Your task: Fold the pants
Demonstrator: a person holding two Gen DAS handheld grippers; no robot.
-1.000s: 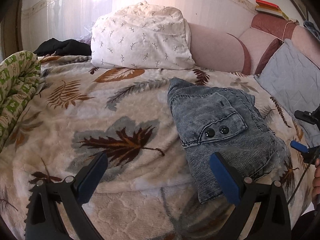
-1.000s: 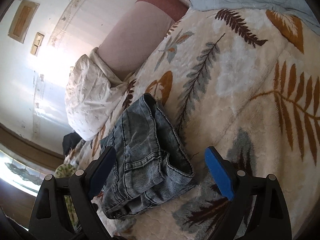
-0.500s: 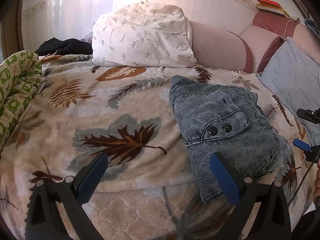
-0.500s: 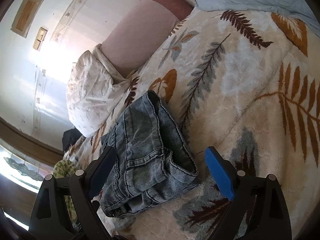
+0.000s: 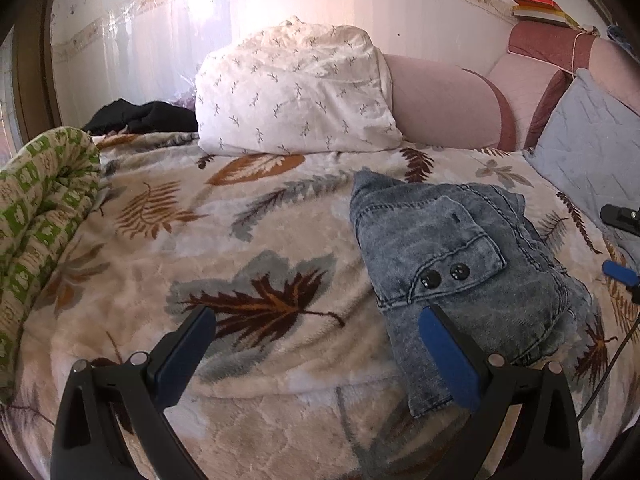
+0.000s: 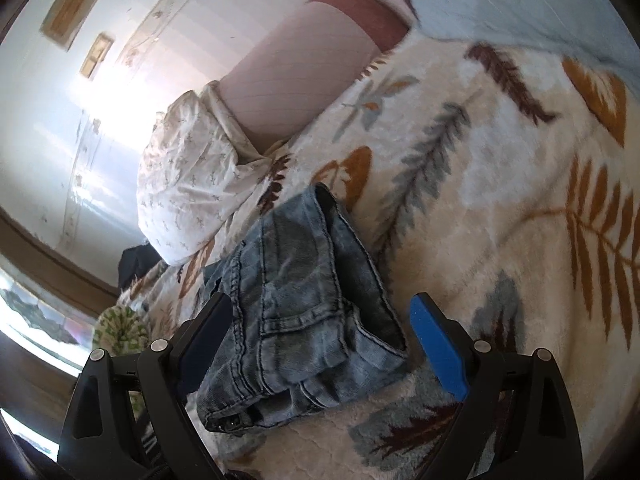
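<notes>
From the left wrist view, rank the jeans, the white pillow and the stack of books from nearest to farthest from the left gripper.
Measured from the left gripper:
1. Folded jeans, just ahead, under its right finger.
2. White pillow, at the far side of the bed, centre.
3. Stack of books, top right on the headboard.

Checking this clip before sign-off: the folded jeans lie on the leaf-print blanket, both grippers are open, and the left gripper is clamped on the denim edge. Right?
Not quite. The left gripper holds nothing: the left wrist view shows its jaws spread apart above the leaf-print blanket. The folded jeans do lie there, and the right gripper is open.
</notes>
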